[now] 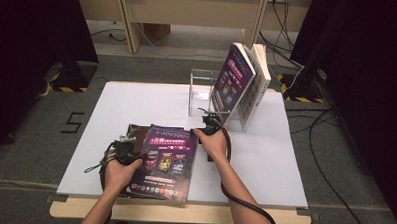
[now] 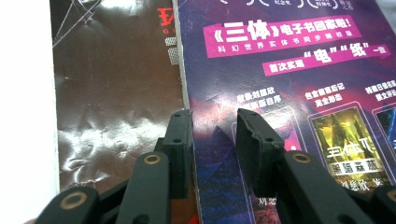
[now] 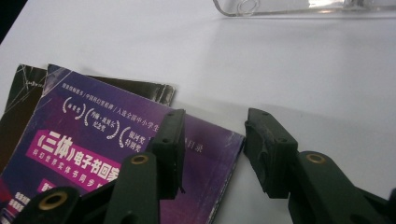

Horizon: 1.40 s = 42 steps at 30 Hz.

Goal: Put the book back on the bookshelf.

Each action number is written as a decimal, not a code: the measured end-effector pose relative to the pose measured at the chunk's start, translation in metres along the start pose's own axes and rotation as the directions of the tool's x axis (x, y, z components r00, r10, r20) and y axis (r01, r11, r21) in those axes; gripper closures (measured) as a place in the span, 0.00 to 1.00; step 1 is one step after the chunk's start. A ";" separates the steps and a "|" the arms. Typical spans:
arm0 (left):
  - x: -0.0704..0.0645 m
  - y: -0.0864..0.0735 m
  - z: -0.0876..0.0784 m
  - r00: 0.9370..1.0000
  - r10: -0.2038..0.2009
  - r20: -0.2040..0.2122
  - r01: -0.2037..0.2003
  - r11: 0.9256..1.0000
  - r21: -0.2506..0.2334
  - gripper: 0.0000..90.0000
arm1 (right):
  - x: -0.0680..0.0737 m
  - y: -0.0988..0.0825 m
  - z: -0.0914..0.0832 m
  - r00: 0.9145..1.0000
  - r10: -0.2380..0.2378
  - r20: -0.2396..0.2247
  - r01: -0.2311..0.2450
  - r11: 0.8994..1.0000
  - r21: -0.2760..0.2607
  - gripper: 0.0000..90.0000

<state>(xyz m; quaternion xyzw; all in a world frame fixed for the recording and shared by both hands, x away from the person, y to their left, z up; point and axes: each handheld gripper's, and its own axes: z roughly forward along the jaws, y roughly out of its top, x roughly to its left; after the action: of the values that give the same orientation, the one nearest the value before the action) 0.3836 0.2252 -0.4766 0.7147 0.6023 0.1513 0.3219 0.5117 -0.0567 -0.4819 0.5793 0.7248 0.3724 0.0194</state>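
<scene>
Two grippers meet one purple magazine (image 1: 166,161), which lies flat on a dark magazine (image 1: 135,132) upon the white table (image 1: 265,159). The left gripper (image 2: 214,128) straddles the purple cover's left edge, jaws partly apart. The right gripper (image 3: 213,135) straddles its far right corner, jaws parted and not pressing it.

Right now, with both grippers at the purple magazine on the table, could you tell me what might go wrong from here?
1. The left gripper straddles the purple magazine's left edge, right over the dark magazine beneath; closing could catch both.
2. The right gripper straddles only the magazine's thin top-right corner, jaws open; a grip there could bend or tear the cover, or slip.
3. The clear stand with its leaning books is just beyond; a careless lift might knock it.
</scene>
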 end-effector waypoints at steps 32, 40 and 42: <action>0.000 0.000 0.000 1.000 -0.005 0.001 0.005 1.000 -0.002 0.73 | 0.000 -0.006 -0.009 0.999 0.037 -0.023 -0.036 0.998 0.053 0.65; 0.000 0.000 0.000 1.000 -0.006 0.002 0.006 1.000 -0.003 0.73 | 0.001 -0.005 -0.008 0.999 0.036 -0.018 -0.035 0.998 0.051 0.64; -0.001 0.000 0.000 1.000 -0.004 -0.001 0.004 1.000 -0.002 0.73 | 0.001 -0.004 -0.009 0.999 0.046 -0.015 -0.045 0.997 0.061 0.65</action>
<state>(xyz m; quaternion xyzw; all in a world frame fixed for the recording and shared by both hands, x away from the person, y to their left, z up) 0.3835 0.2247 -0.4766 0.7131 0.6038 0.1513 0.3226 0.5037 -0.0607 -0.4777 0.5931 0.7223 0.3554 -0.0127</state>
